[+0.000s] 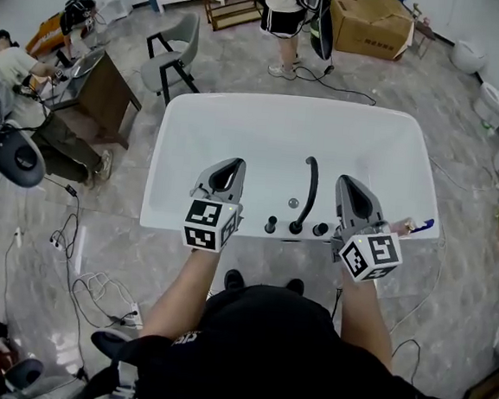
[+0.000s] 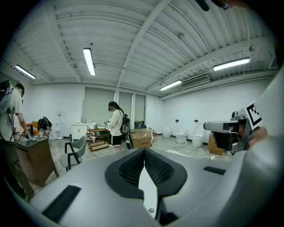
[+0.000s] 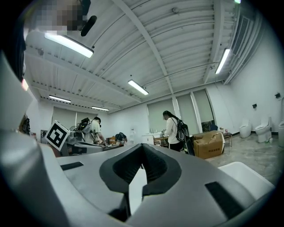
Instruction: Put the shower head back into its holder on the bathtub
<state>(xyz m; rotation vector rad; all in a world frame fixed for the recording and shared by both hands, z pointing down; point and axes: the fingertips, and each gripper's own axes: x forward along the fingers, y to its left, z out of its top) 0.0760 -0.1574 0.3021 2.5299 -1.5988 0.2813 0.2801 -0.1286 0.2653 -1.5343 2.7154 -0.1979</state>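
A workshop-like lab hall — a bathtub (image 1: 284, 103) stands mid-floor among loose toilets (image 1: 467, 55), a cardboard box (image 1: 369, 22), trailing cables (image 1: 94, 289) and a work desk (image 1: 107, 86)

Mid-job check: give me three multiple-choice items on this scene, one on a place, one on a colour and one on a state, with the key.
1. Where do the black fittings sit?
A) on the tub's near rim, between the two tools
B) on the floor
C) on the tub's far rim

2. What colour is the bathtub?
A) black
B) white
C) green

3. How do the left tool and the right tool stand?
A) both shut and empty
B) both wide open
C) each shut on a hose

Key: 1 A, the head view shows them on the rim nearest the person. 2 B, the whole shell is white. 3 A, in each gripper view the pads meet with nothing between them.
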